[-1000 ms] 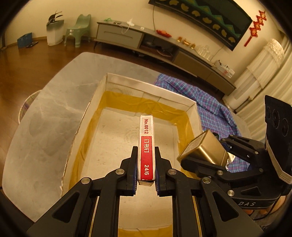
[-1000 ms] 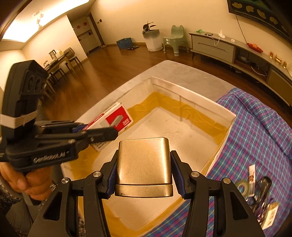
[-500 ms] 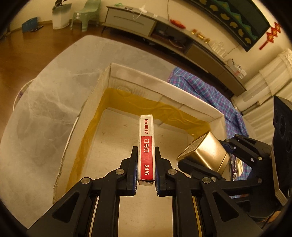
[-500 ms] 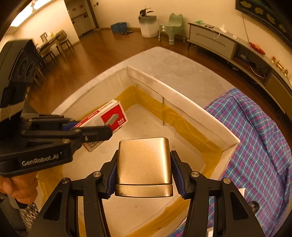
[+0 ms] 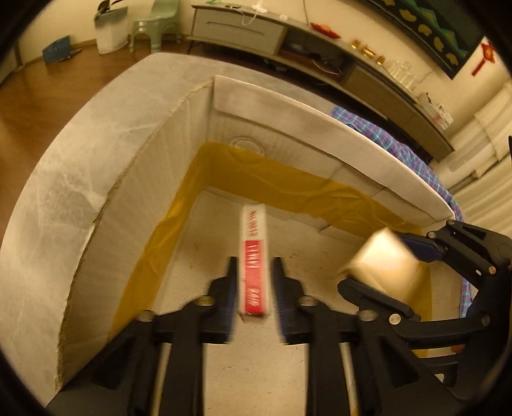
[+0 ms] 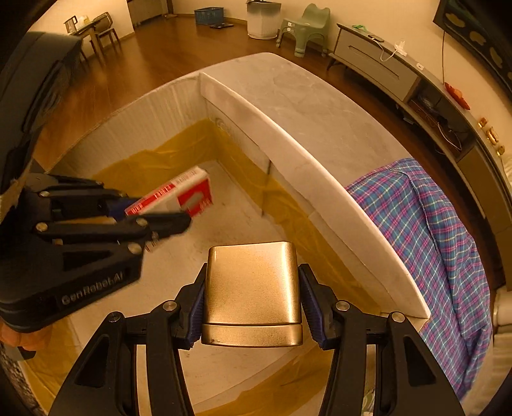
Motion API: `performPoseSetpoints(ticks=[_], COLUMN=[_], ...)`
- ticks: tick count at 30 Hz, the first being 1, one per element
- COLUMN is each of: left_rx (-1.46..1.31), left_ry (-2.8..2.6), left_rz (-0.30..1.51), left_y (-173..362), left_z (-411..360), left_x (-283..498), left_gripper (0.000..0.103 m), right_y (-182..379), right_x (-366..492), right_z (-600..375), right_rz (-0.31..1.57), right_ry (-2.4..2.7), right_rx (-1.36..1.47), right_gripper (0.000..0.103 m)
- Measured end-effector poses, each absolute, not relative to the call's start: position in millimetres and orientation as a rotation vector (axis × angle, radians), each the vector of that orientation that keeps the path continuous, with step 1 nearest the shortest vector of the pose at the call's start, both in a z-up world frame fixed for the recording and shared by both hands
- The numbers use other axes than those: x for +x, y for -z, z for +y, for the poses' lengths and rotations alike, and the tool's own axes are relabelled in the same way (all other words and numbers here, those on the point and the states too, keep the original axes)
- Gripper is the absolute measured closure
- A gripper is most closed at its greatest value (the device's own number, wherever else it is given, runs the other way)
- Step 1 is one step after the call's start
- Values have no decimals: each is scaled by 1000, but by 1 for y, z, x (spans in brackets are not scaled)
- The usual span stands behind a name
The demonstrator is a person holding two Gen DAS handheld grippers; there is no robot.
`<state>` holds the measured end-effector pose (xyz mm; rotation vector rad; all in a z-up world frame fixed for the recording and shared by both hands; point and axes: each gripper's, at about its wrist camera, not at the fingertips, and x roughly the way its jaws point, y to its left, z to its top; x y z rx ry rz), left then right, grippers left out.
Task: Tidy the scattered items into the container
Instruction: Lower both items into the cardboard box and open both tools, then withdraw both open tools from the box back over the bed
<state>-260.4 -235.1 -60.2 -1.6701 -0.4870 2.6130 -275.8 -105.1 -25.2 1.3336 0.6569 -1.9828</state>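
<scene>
A white cardboard box (image 5: pixel 288 105) with yellow tape along its inner edges sits on a marble table; it also shows in the right wrist view (image 6: pixel 288 150). My left gripper (image 5: pixel 254 272) is inside the box with its jaws spread open, and the red and white staple box (image 5: pixel 254 259) stands loose between them; it also shows in the right wrist view (image 6: pixel 179 195). My right gripper (image 6: pixel 252 288) is shut on a gold metal tin (image 6: pixel 252 284), held low inside the box to the right of the left gripper. The tin is blurred in the left wrist view (image 5: pixel 384 268).
A blue and pink plaid cloth (image 6: pixel 432 224) lies on the table to the right of the box. The marble table (image 5: pixel 80 160) extends to the left of and behind the box. A TV cabinet (image 5: pixel 288 32) and a green stool (image 6: pixel 304 28) stand far off.
Both grippers have moved down into the box. My left gripper's jaws have opened away from the staple box. My right gripper still holds the tin.
</scene>
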Motion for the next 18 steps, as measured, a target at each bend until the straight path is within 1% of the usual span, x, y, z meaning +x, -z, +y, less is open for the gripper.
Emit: performPoseSetpoints(ticks=[2,6,18], left_rx=[-1661,-1652,-1629], left_ry=[-2613,-2633,-2682], left_rz=[-483,-465,-418], left_y=[60,54,24], left_z=[-234,-234,-228], left_x=[-257,-251,-216], left_gripper=[64,63,63], right_y=[22,15,-12], right_x=[-274,-265,-225], right_z=[-102,-99,-83], right_rz=[674,667,526], right_ry=[1997,2015,2026], right_rx=[1337,1322,1285], right_gripper=[49,44,43])
